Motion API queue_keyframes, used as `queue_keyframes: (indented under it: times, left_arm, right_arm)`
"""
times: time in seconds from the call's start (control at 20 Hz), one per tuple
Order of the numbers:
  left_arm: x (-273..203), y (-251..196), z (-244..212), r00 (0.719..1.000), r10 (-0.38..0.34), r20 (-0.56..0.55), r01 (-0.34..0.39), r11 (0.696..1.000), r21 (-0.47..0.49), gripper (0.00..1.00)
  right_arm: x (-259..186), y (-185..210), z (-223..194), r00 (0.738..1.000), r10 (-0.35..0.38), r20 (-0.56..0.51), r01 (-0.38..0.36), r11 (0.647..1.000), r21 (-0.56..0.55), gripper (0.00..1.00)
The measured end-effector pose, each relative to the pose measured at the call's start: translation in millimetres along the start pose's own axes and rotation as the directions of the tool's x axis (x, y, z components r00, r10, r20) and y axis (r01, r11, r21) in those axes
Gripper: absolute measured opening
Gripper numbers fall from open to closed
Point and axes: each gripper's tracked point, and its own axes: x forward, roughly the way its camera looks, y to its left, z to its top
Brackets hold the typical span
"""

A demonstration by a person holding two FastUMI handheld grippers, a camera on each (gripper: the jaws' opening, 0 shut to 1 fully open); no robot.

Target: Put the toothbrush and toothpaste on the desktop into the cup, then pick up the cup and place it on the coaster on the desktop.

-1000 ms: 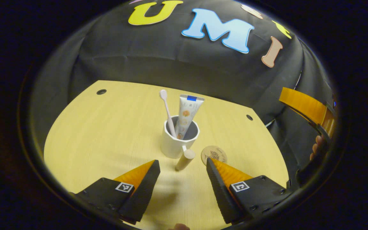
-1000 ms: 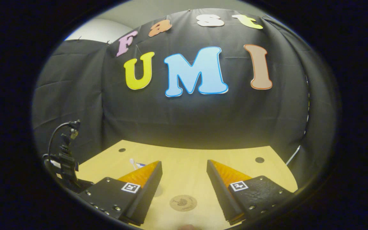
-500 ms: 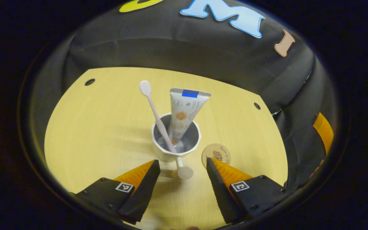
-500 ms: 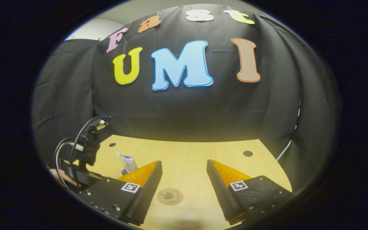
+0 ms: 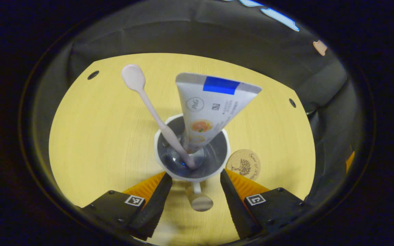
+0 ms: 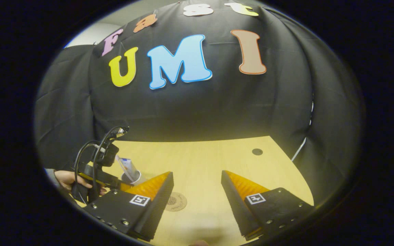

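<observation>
At frame centre, the cup (image 5: 192, 160) holds toothbrush (image 5: 156, 116) and toothpaste (image 5: 210, 106); the left tool (image 5: 196, 182) gapes around its handle (image 5: 198, 200), probably for lifting onto the coaster (image 5: 243, 164). The right tool (image 6: 197, 191) waits unclenched.

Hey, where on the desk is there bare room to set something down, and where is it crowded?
Bare desktop lies left of the cup, out to the edge, and behind it toward the cloth wall. Crowded: the near right, where the coaster sits close beside the cup and the left gripper flanks its handle.

coaster (image 5: 243, 164) unobstructed, cup (image 5: 162, 163) just beside
</observation>
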Motion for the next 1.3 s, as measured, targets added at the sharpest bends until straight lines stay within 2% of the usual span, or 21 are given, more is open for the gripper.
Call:
queue_keyframes:
  times: [0.1, 0.25, 0.3, 0.35, 0.45, 0.5, 0.6, 0.95, 1.3]
  left_arm:
    - [8, 5, -1, 0.999, 0.023, -0.031, -0.023, 1.0, -0.004, 0.9]
    - [20, 7, -6, 0.997, 0.041, -0.071, -0.043, 0.999, -0.031, 0.73]
    - [20, 5, -9, 0.996, 0.041, -0.077, -0.044, 0.998, -0.036, 0.71]
    - [21, 4, -11, 0.995, 0.047, -0.083, -0.051, 0.998, -0.046, 0.64]
    - [23, 4, -10, 0.994, 0.067, -0.085, -0.069, 0.997, -0.029, 0.43]
    - [24, 1, -10, 0.993, 0.082, -0.08, -0.084, 0.996, -0.021, 0.43]
    - [22, 2, -10, 0.992, 0.093, -0.08, -0.094, 0.996, -0.002, 0.36]
    - [12, -13, -4, 0.995, 0.097, -0.019, -0.097, 0.995, 0.034, 0.36]
    - [0, -87, -22, 0.999, -0.002, -0.042, 0.006, 0.995, 0.099, 0.36]
  right_arm:
    - [2, -5, -3, 1.0, 0.0, -0.011, 0.0, 1.0, 0.009, 0.87]
    - [0, -13, -10, 1.0, 0.0, -0.03, 0.001, 1.0, 0.011, 0.87]
    - [-1, -17, -13, 0.999, -0.001, -0.035, 0.001, 1.0, 0.013, 0.87]
    - [-2, -20, -15, 0.999, -0.001, -0.041, 0.001, 1.0, 0.019, 0.87]
    - [-4, -25, -18, 0.999, 0.001, -0.049, 0.001, 0.999, 0.036, 0.87]
    - [-5, -26, -19, 0.999, 0.002, -0.05, 0.0, 0.999, 0.043, 0.87]
    - [-6, -31, -18, 0.999, -0.002, -0.048, 0.005, 0.999, 0.05, 0.87]
    - [-12, -51, -18, 0.999, -0.018, -0.044, 0.021, 0.997, 0.071, 0.87]
    - [-20, -65, -11, 0.999, -0.023, -0.027, 0.025, 0.997, 0.076, 0.87]
